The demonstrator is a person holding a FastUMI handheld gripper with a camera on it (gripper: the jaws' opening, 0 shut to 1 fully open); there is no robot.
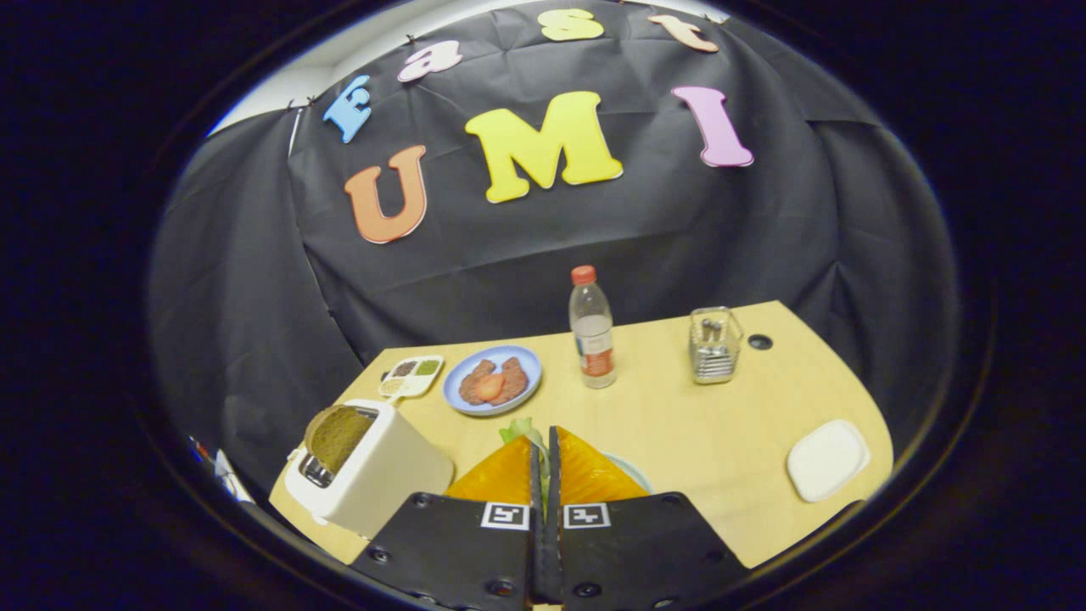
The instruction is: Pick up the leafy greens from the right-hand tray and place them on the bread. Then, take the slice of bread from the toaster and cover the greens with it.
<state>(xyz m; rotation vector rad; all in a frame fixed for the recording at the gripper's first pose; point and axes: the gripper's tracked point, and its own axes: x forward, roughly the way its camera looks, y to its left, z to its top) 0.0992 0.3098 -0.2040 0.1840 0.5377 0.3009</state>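
The gripper [544, 441] has its two fingers drawn almost together, clamped on a bit of the leafy greens [519, 429] — a pale green frill pokes out just past the tips, and a thin strip of green shows in the narrow gap between them. Under the right finger a light plate rim [635, 472] peeks out, near the front edge of the table [679, 424]; whether the base bread lies on it I cannot tell, since the fingers cover it.

My reading is that the first step is in hand: the greens are held and have yet to be released. The next move calls for lowering onto the bread and parting the fingers.

To the left of the fingers, at the table's front-left corner, stands the toaster [365, 475] with the slice of bread [337, 437] upright in its slot — the target of the second step. At the front-right corner lies the white tray [827, 459]. Farther back sit a blue plate [495, 379] of food, a small divided dish [411, 375], a bottle [592, 327] and a wire holder [714, 344].
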